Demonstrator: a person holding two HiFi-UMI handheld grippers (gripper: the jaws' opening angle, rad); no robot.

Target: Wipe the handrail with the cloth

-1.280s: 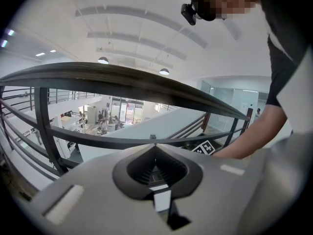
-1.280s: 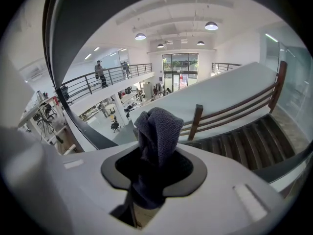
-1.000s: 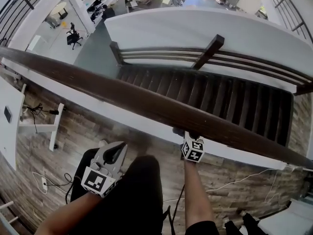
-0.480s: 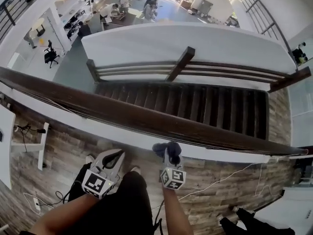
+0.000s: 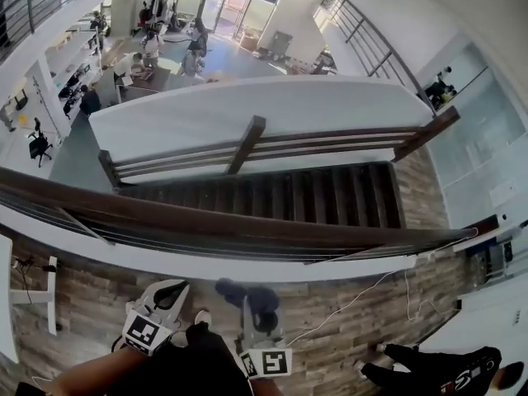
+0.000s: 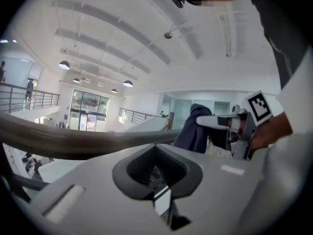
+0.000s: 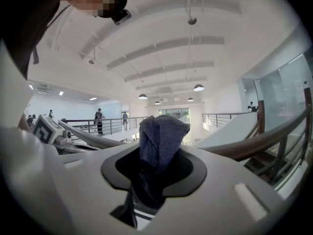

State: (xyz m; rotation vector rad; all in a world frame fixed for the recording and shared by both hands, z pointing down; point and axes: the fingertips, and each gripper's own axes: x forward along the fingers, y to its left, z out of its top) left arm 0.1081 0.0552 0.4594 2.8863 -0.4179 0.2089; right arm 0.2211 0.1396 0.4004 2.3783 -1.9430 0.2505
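Note:
The dark wooden handrail (image 5: 247,225) crosses the head view from left to right, beyond both grippers. My right gripper (image 5: 252,305) is shut on a dark blue cloth (image 5: 245,296), which bunches up above its jaws and hangs short of the rail without touching it. The right gripper view shows the cloth (image 7: 161,133) standing up out of the right gripper (image 7: 154,180), with the handrail (image 7: 254,143) to the right. My left gripper (image 5: 167,289) is lower left, jaws closed on nothing. Its own view shows the left gripper (image 6: 157,174), the blurred handrail (image 6: 73,141) and the cloth (image 6: 193,131).
Beyond the rail a dark staircase (image 5: 330,196) drops to a lower floor with desks and people (image 5: 153,52). A second wooden railing (image 5: 272,147) edges the stairs. A white cable (image 5: 355,299) lies on the wood floor, and dark shoes (image 5: 421,361) show at the bottom right.
The right gripper with the cloth has come off the handrail and drawn back towards the person. The head view has swung upward, so the rail sits farther from both grippers.

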